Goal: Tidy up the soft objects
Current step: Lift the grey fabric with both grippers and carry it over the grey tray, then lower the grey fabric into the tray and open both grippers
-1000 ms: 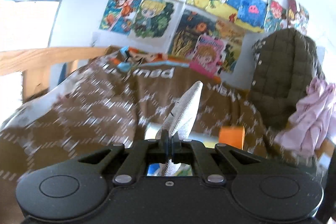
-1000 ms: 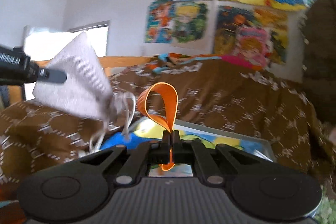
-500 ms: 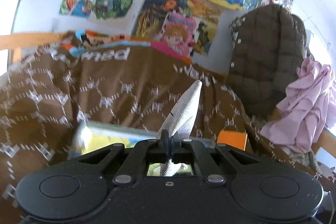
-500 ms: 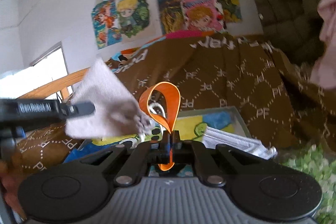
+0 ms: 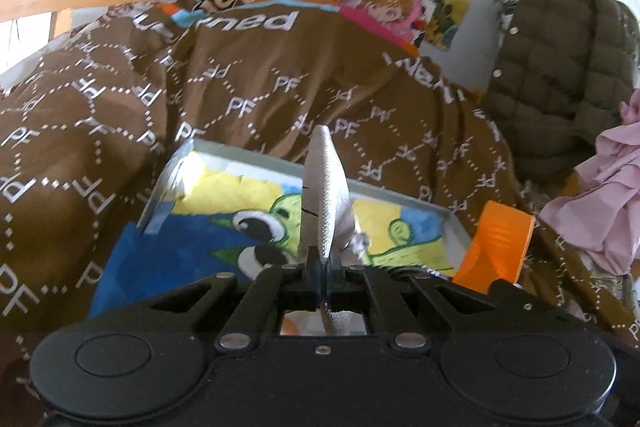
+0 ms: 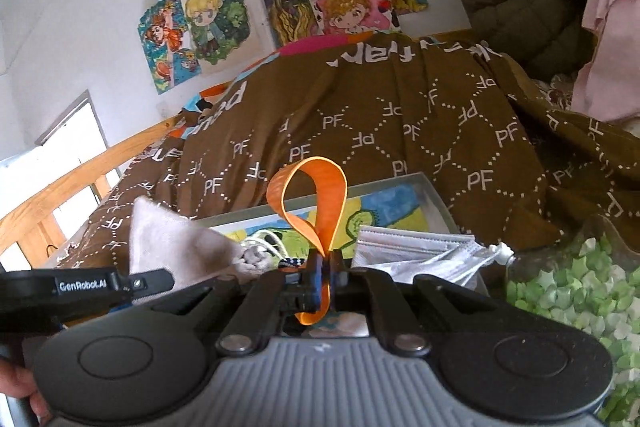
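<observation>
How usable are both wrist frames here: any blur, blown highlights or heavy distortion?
Left wrist view: sharp on the grey pouch, window corner overexposed top left, strong fisheye bending at the edges. Right wrist view: crisp on the orange strap, window blown white, quilt slightly soft.

Grey fabric pouch [image 5: 326, 195] is clamped upright in left gripper [image 5: 325, 281], above painted tray [image 5: 256, 167]; orange strap [image 5: 498, 243] is seen near tray's right edge.

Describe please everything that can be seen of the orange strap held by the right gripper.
The orange strap is a flat, woven-looking ribbon, bent into an upright loop. The right gripper is shut on its lower part, and a short end hangs below the fingers. It stands above the grey tray. In the left wrist view it appears at the right.
</observation>
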Demonstrator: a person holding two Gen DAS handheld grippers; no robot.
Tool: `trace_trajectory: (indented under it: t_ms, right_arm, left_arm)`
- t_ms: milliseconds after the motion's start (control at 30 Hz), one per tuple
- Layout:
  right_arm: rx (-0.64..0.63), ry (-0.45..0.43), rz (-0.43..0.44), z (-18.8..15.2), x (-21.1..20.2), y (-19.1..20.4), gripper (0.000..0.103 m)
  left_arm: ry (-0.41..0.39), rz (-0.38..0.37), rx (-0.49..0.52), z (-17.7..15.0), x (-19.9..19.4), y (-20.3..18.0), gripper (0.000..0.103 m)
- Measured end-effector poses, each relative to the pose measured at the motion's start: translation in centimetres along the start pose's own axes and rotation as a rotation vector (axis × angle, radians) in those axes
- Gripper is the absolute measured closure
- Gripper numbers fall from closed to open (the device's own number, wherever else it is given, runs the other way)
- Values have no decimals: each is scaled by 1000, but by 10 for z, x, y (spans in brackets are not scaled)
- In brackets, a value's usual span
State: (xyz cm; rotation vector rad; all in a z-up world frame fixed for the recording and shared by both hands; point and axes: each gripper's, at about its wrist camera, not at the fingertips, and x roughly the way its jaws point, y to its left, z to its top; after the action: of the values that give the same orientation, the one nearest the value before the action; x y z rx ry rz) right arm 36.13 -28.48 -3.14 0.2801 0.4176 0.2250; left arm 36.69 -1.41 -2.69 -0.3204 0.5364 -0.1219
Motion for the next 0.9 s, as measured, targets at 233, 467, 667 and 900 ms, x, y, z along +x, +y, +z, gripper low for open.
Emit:
trace_trajectory:
  t_ms: [233, 467, 667, 900]
  right_arm:
    - [-5, 0, -29, 2, -1, 0, 90]
    - [-42, -20, -36, 7, -11, 5, 74]
    - [-96, -66, -42, 14, -36, 17, 54]
    - [-131, -134, -34, 20, -83, 31, 33]
  left_arm:
    - [107, 50, -63, -6, 6, 9, 95]
    - [153, 57, -101, -11, 0, 8, 78]
    - [101, 45, -91, -5, -28, 1, 52]
    - [-29, 16, -43, 7, -81, -18, 30]
